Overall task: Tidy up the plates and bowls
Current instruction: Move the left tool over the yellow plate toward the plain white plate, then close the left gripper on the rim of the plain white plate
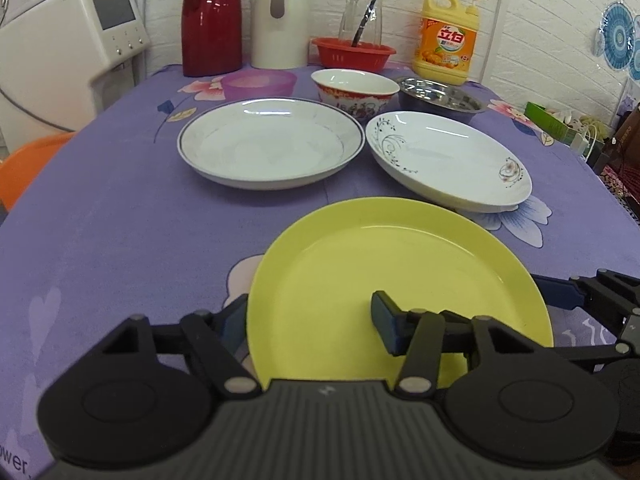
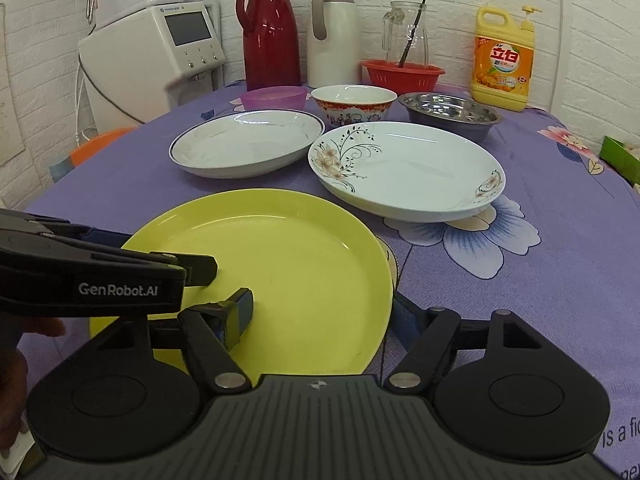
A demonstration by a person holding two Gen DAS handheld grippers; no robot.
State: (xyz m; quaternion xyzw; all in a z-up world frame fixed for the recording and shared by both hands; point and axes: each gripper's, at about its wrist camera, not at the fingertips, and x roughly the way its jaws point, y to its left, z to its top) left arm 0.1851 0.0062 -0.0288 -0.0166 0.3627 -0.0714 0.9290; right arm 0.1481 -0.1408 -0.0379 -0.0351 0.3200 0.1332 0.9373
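Note:
A yellow plate point(image 1: 400, 272) point(image 2: 280, 264) lies flat on the purple tablecloth, nearest to me. My left gripper point(image 1: 310, 322) point(image 2: 160, 252) straddles its left rim, one finger outside the edge and the other over the plate's inside; the jaws stand apart and do not pinch it. My right gripper point(image 2: 320, 316) straddles the right rim the same way, open. Behind lie a blue-rimmed white plate point(image 1: 272, 144) point(image 2: 248, 140) and a floral plate point(image 1: 448, 160) point(image 2: 404, 168). Further back stand a purple bowl point(image 1: 258, 82), a red-patterned bowl point(image 1: 356, 90) point(image 2: 352, 100) and a steel bowl point(image 1: 440, 96) point(image 2: 452, 110).
Along the back wall stand a red thermos point(image 2: 272, 32), a white thermos point(image 2: 332, 36), a glass jug point(image 2: 406, 36) behind a red basket point(image 2: 402, 72), and a yellow detergent bottle point(image 2: 504, 60). A white water dispenser point(image 2: 160, 60) and an orange stool point(image 1: 24, 168) are off the table's left.

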